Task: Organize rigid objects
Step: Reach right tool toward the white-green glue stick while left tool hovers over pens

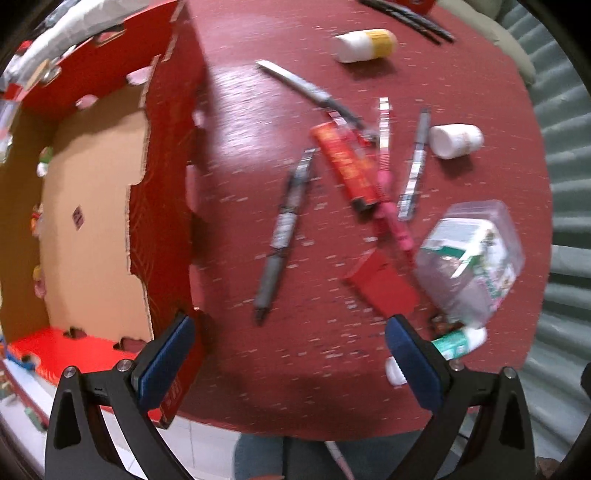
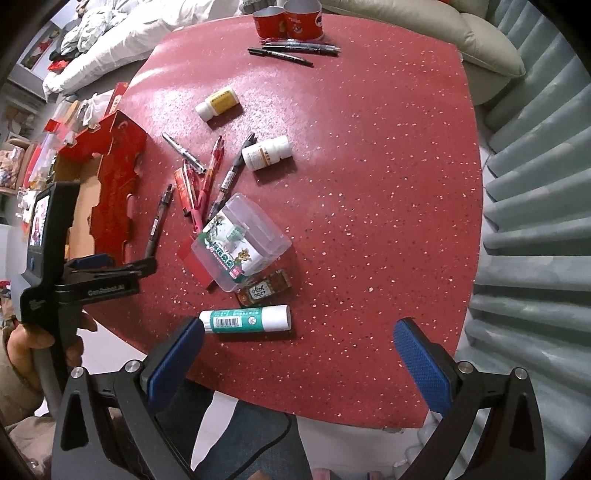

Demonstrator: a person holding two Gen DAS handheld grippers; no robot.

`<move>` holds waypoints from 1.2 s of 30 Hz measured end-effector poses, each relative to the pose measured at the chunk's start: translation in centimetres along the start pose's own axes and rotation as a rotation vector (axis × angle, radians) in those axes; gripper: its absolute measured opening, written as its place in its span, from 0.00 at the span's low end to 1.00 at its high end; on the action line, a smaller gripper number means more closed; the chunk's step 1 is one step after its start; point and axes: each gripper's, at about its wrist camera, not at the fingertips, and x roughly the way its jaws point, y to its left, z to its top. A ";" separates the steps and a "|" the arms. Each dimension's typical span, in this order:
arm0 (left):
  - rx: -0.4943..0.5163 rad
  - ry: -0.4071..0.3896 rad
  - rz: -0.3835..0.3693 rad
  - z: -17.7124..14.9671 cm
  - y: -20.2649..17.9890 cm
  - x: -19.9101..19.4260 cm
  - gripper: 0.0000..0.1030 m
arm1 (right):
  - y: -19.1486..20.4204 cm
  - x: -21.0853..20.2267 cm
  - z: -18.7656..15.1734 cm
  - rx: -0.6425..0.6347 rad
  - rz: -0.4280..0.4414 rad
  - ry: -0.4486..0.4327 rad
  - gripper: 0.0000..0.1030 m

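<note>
Both claws are spread wide with nothing between their blue pads. The left gripper (image 1: 288, 354) sits at the bottom of its blurred view, over the near edge of the red table (image 1: 258, 184); the open red box (image 1: 162, 177) fills the left of that frame. The right gripper (image 2: 299, 354) sits low in its view, its left pad just beside the green-and-white tube (image 2: 245, 319). Above the tube lie a clear tub (image 2: 243, 243), scattered pens (image 2: 225, 177) and two white bottles (image 2: 266, 152) (image 2: 218, 103), with two red cans (image 2: 291, 18) at the top edge.
</note>
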 end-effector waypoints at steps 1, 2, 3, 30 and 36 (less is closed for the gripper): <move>0.000 -0.003 0.011 -0.2 0.3 -0.3 1.00 | 0.1 0.1 0.0 -0.001 0.004 0.004 1.00; 0.003 -0.019 0.020 -0.5 0.5 -0.9 1.00 | 0.1 0.2 0.0 0.001 0.011 0.009 1.00; 0.007 -0.033 0.025 -0.6 0.5 -1.4 1.00 | 0.2 0.4 -0.1 0.007 0.020 0.013 1.00; 0.102 -0.096 0.054 1.1 -3.5 -5.6 1.00 | 0.5 1.2 -0.5 0.037 0.085 0.042 1.00; 0.111 -0.092 0.063 1.2 -3.6 -5.5 1.00 | 0.4 1.2 -0.5 0.044 0.085 0.041 1.00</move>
